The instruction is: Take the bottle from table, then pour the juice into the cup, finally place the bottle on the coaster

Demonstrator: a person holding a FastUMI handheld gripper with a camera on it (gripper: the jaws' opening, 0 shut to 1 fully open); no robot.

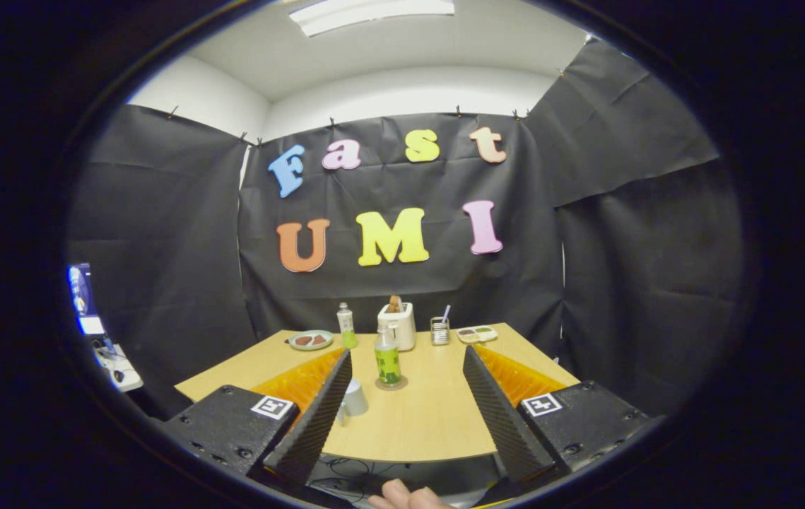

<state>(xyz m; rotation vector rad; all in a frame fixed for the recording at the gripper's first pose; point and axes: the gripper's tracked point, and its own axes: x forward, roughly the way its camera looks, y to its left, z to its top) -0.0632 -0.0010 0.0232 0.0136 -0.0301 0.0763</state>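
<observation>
I hold the gripper (408, 396) fingers apart (nothing between) — bottle (387, 360) on its coaster (391, 384), frame centre, could tip against the cup (355, 397).

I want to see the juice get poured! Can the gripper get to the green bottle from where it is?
Probably yes. The gripper is open, its fingers spread wide, and the green bottle stands upright on a coaster beyond them with bare table between. The cup sits beside one finger, off the straight path.

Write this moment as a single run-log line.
fingers: open, empty | bottle: upright on coaster, beyond fingers | cup: on table, beside one finger | status: bottle not gripped
</observation>
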